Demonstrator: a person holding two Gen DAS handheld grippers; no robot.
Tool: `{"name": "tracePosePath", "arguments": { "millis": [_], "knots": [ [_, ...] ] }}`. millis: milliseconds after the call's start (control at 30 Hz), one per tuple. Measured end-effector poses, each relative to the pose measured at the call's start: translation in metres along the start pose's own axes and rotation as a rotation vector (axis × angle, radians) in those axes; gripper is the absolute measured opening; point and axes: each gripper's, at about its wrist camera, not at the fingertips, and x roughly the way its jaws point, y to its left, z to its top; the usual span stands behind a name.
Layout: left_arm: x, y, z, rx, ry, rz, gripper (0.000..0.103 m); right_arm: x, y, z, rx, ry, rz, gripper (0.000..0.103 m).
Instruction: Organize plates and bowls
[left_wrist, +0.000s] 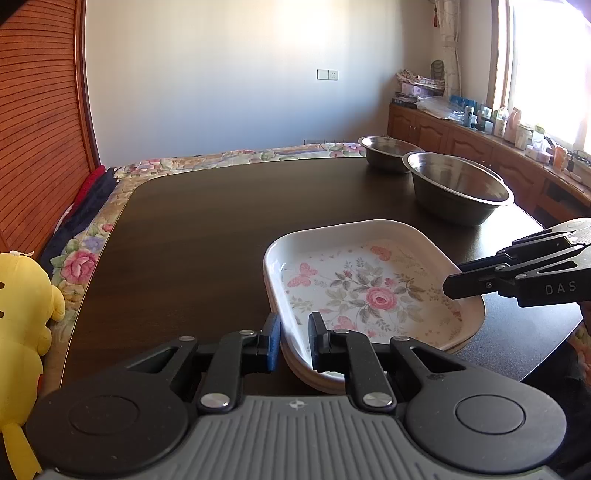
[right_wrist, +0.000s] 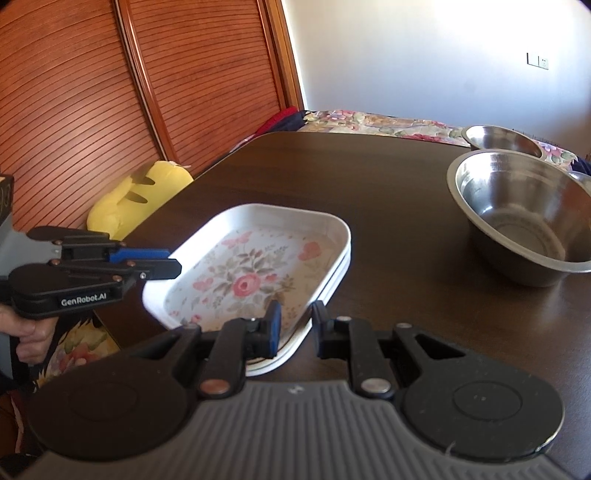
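Gripping near-left rim of floral plate stack: left tongs, closed on rim, angled downward. Right tongs closed on opposite near edge of same stack, angled downward likewise. Hand visible on left tongs' handle. Stack rests on dark wooden worktop. Large steel bowl, small steel bowl beyond, just beside each other. Yellow plush toy beside worktop; slatted wooden doors behind.

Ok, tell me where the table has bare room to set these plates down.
Bare: the wide stretch of dark table between the floral plates and the flowered cloth edge, back to the far edge. Crowded: the right side, where the large steel bowl and small steel bowl stand close together behind the plates.
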Motion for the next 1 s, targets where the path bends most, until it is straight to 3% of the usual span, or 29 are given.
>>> {"name": "tracePosePath", "arguments": {
  "millis": [333,500,767,1000],
  "knots": [
    [-0.002,0.002,0.003,-0.013,-0.009,-0.001,0.017,-0.002,-0.004,-0.002,0.018,-0.018,0.011,0.02],
    [-0.007,0.003,0.018,-0.021,-0.05,-0.01,0.022,-0.011,-0.006,0.002,0.027,-0.051,0.014,0.02],
    [0.006,-0.013,0.051,-0.025,-0.106,-0.044,0.04,-0.04,-0.024,0.018,0.011,-0.164,-0.045,0.02],
    [0.035,-0.039,0.079,-0.018,-0.12,-0.089,0.051,-0.059,-0.061,0.023,0.046,-0.245,-0.117,0.023]
  ]
}}
